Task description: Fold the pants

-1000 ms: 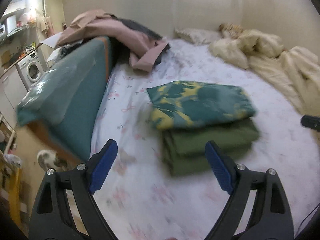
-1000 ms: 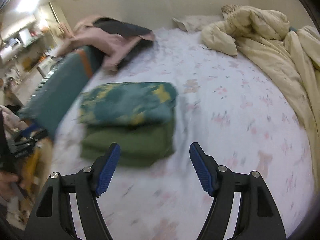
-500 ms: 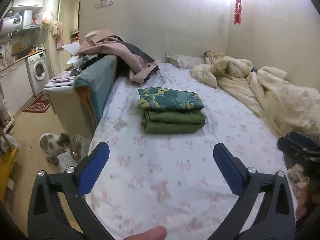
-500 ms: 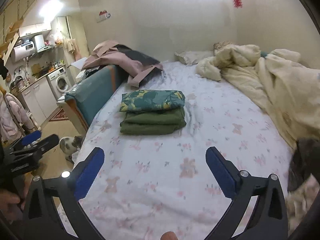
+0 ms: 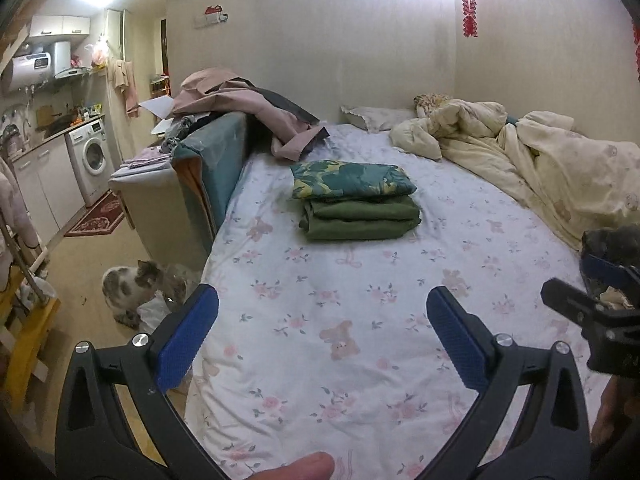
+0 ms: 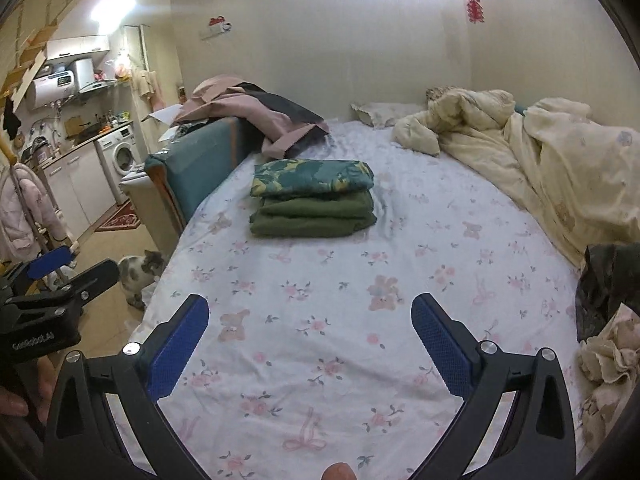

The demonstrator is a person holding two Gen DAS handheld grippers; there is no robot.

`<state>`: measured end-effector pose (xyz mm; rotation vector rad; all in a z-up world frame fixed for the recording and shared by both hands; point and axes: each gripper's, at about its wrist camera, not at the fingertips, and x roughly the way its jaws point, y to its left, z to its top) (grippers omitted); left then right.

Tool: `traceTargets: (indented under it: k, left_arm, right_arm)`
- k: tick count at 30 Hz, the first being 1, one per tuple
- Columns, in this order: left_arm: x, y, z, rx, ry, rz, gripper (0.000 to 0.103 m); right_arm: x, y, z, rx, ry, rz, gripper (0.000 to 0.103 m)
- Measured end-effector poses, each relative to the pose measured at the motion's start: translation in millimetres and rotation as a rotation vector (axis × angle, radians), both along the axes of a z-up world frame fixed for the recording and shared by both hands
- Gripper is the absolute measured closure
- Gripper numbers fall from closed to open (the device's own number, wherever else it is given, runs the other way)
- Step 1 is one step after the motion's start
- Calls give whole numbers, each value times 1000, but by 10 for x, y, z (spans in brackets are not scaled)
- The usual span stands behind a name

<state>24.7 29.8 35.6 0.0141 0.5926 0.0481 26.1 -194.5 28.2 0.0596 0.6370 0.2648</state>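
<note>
Two folded pants lie stacked in the middle of the flowered bed sheet (image 5: 360, 320): a teal-and-yellow patterned pair (image 5: 352, 182) (image 6: 312, 178) on top of an olive green pair (image 5: 360, 222) (image 6: 316, 218). My left gripper (image 5: 322, 304) hovers open over the near part of the bed, well short of the stack, with nothing between its blue pads. My right gripper (image 6: 311, 308) is open and empty too, just as far back. Each gripper shows at the edge of the other's view. A dark crumpled garment (image 6: 608, 288) lies at the bed's right edge.
A cream duvet (image 5: 540, 160) is bunched along the right side and a pillow (image 5: 376, 116) lies at the head. Pink and dark clothes (image 5: 248, 100) are heaped on a teal sofa (image 5: 216, 160) left of the bed. A cat (image 5: 136, 288) sits on the floor; a washing machine (image 5: 94, 156) stands behind.
Both grippers have pulled back from close over the stack to the near end of the bed, and their jaws have spread wider. The stack has stayed in place.
</note>
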Motion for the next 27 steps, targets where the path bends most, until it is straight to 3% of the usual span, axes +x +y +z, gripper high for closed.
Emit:
traceTargets:
  k: [27]
  left_arm:
    - [21, -117, -26, 5, 7, -18, 0]
  right_arm:
    - [49, -13, -32, -9, 0, -61, 0]
